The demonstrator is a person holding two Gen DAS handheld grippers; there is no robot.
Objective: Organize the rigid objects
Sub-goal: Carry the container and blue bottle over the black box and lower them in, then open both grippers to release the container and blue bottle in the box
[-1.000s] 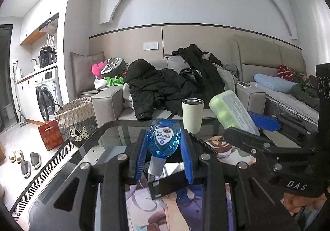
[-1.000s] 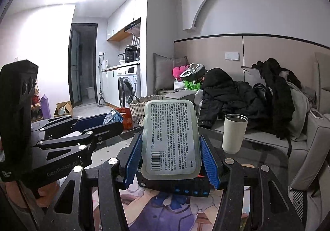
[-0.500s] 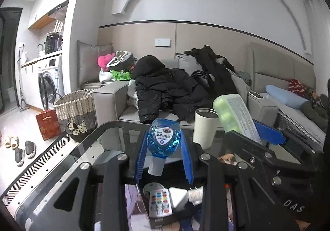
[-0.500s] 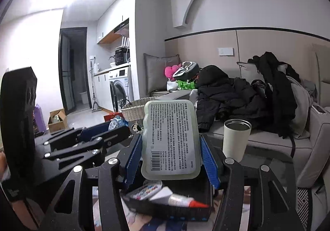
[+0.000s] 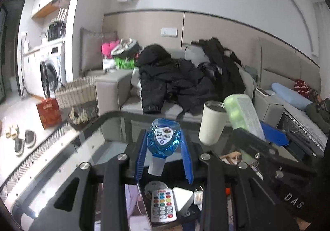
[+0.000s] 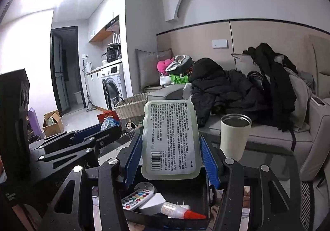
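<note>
My left gripper is shut on a small blue faceted bottle with a white cap, held cap-down. Directly under it lie a white remote with coloured buttons and a white plug, inside an open black box. My right gripper is shut on a flat pale-green case with a printed label, held upright above the same box. A remote, a plug and a red-tipped glue tube lie in the box. The left gripper shows alongside, to the left.
The box sits on a dark glass table with a printed mat under it. A white tumbler stands on the table beyond the box, to the right. Behind is a grey sofa piled with black coats; a wicker basket stands on the floor.
Both grippers have moved forward over the black box with their loads still held. The box's contents have come into view beneath them, and the tumbler looks nearer.
</note>
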